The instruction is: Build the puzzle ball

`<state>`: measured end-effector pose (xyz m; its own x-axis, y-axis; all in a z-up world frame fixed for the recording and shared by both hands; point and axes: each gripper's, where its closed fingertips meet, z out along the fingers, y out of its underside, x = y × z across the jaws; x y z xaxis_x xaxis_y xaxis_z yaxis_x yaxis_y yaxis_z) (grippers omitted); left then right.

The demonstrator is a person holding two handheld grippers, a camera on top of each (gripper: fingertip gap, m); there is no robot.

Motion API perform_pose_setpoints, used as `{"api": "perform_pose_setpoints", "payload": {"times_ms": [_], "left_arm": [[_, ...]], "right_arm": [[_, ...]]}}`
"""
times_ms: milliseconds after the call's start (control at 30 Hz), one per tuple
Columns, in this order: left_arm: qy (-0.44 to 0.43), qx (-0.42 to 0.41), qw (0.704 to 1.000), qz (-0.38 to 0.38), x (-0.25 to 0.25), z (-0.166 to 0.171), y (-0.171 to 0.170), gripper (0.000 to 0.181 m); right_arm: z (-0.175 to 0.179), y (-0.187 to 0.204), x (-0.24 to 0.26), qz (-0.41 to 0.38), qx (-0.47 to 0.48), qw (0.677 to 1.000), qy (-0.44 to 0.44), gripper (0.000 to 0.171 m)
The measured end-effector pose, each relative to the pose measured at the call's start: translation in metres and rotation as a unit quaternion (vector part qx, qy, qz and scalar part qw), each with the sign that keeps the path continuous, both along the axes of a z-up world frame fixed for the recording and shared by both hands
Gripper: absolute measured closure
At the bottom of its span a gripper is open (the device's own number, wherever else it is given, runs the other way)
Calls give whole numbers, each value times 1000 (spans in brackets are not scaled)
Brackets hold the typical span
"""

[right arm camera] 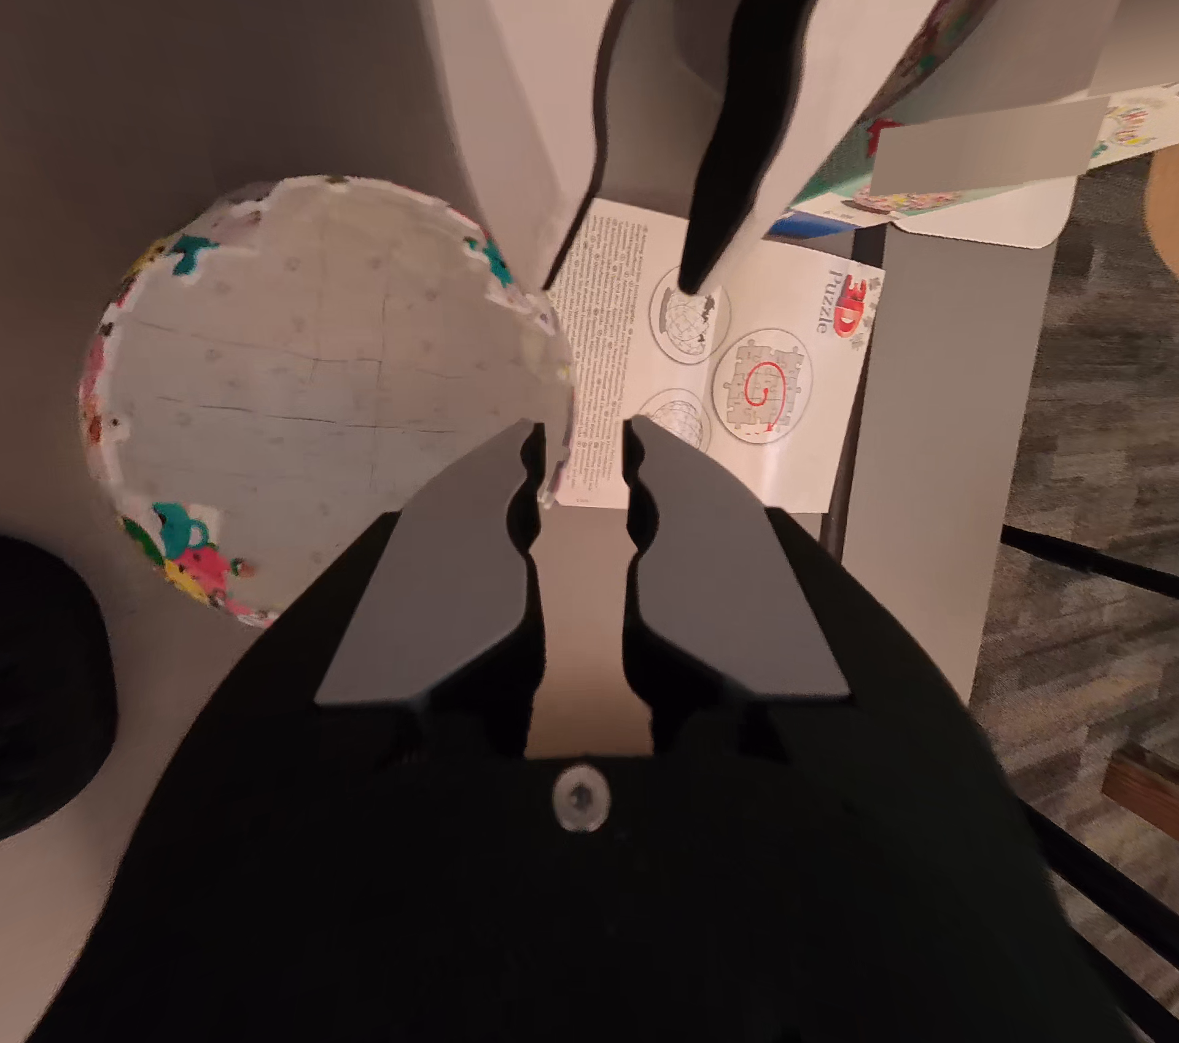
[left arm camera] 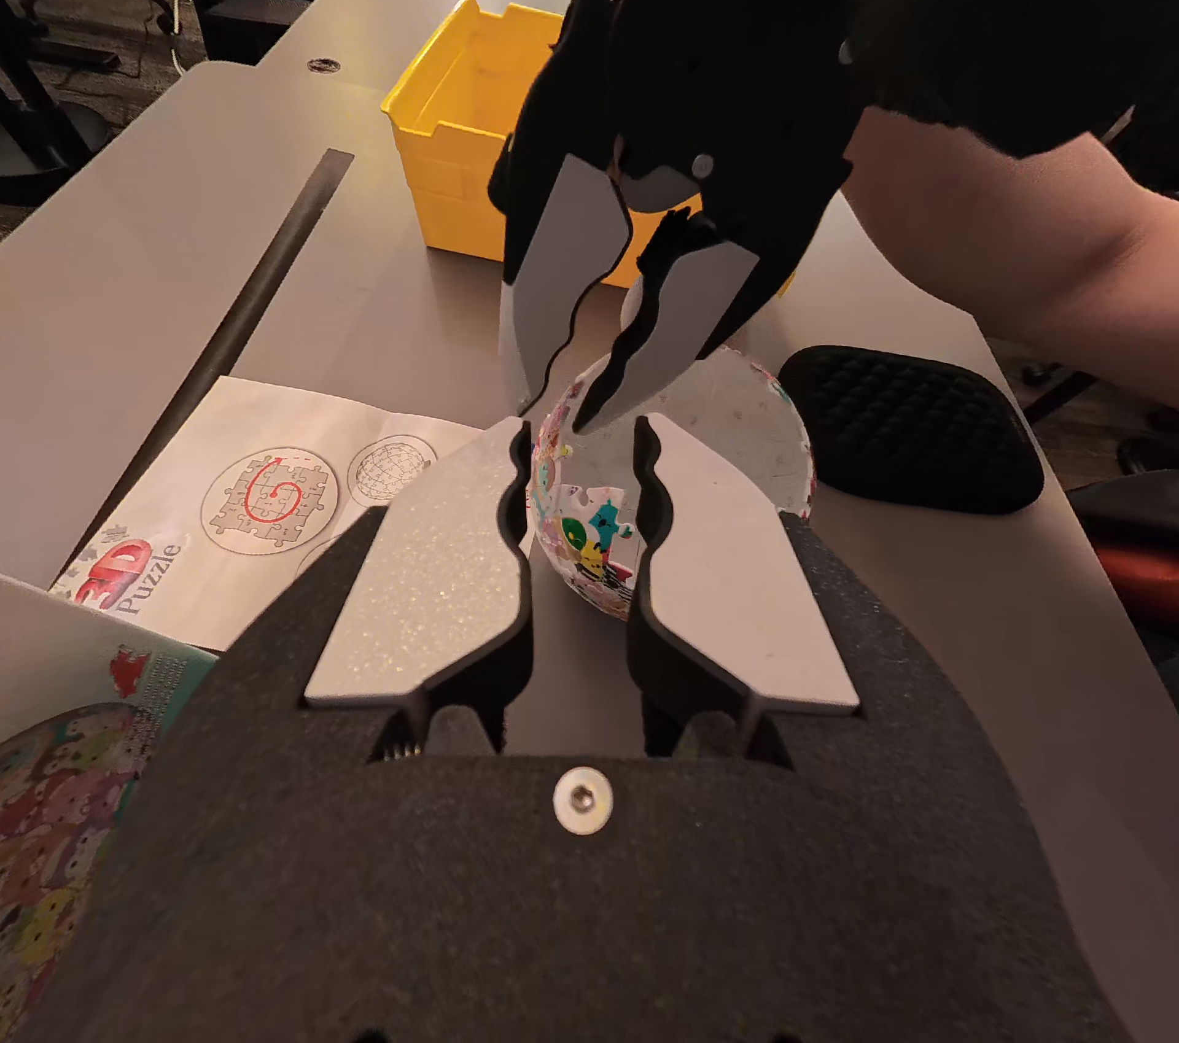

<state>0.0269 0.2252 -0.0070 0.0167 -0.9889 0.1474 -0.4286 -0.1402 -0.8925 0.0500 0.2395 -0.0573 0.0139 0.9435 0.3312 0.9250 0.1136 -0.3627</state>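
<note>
One half-built puzzle ball (left arm camera: 593, 527) (hollow), two open grippers beside it.

- Two black hand-held grippers: left (left arm camera: 580, 432), right (right arm camera: 584, 429)
- One half-built colourful puzzle ball shell (left arm camera: 734, 438)
- One yellow plastic bin (left arm camera: 459, 119), at 12 o'clock
- One white paper instruction sheet (left arm camera: 268, 476)
- One black dimpled pad (left arm camera: 912, 425)
- One printed cardboard puzzle box (left arm camera: 57, 789)

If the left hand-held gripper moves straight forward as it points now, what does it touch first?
Probably the half-built puzzle ball, which sits right between and ahead of the left hand-held gripper fingertips; depth is unclear.
</note>
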Motion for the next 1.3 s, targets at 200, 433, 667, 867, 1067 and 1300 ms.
{"api": "perform_pose_setpoints", "payload": {"times_ms": [200, 433, 667, 867, 1067, 1300], "left_arm": [[3, 3, 1000, -5, 0, 0, -2, 151], [12, 4, 1000, -8, 2, -4, -4, 151], [16, 3, 1000, -12, 3, -6, -6, 151], [19, 3, 1000, -13, 5, -8, -7, 151], [20, 4, 1000, -13, 5, -8, -7, 151], [20, 4, 1000, -15, 5, -8, -9, 151]], "right_arm": [[-10, 1, -6, 8, -16, 1000, -22, 159], [-14, 2, -6, -6, -24, 999, -39, 167], [-14, 5, 5, -38, -29, 998, -39, 140], [-20, 2, 18, -51, -77, 994, -64, 148], [-29, -2, 20, -58, -115, 987, -100, 160], [-30, -3, 20, -63, -132, 984, -102, 163]]}}
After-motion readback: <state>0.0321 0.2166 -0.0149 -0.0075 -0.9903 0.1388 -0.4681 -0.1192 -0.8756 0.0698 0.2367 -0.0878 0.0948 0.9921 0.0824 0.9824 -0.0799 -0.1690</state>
